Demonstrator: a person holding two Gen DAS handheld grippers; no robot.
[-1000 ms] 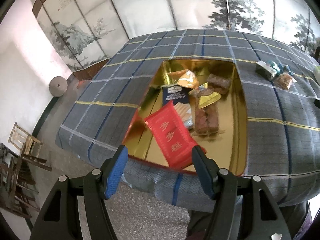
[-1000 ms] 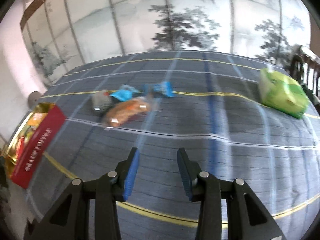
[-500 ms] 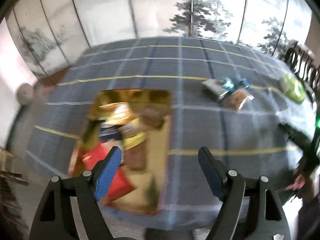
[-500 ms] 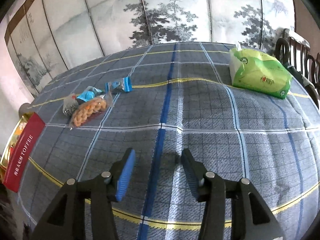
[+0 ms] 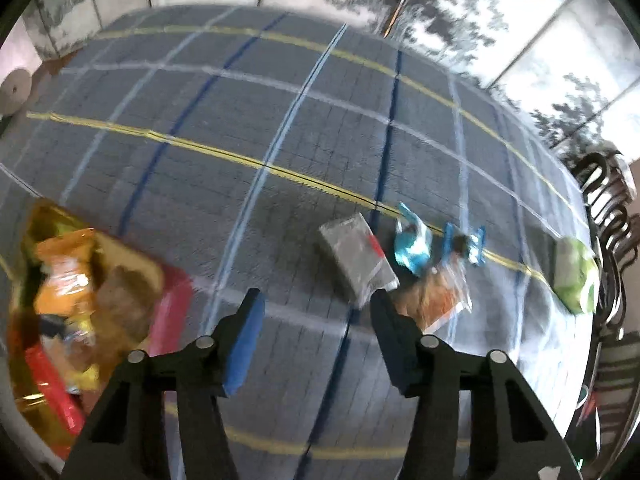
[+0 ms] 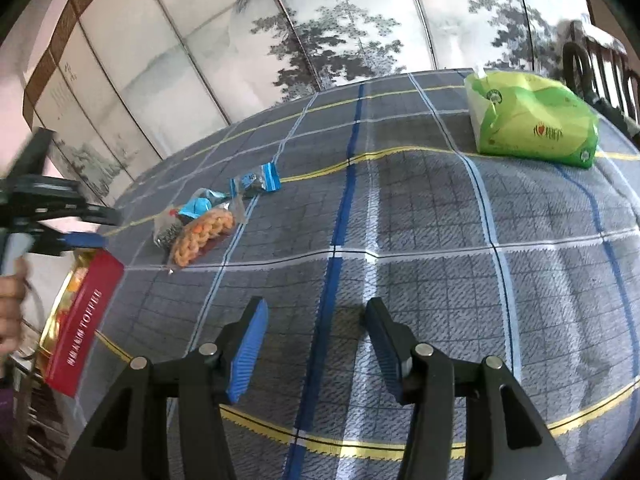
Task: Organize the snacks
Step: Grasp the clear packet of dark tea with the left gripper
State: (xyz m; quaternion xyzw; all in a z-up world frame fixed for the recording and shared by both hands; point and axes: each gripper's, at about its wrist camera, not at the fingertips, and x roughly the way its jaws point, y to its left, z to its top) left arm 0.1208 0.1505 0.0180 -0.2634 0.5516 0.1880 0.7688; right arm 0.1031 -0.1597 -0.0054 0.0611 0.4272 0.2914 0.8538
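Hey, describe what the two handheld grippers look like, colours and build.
Both match: the left gripper and right gripper have black plastic arms with triangular cut-outs, round silver pivot bolts, and flat finger pads faced in ribbed blue. No cables or markings are visible on them.

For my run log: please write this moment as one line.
left claw: open, empty, closing, above grey packet | right claw: open, empty, over tablecloth | loose snacks: four | red tin: part filled
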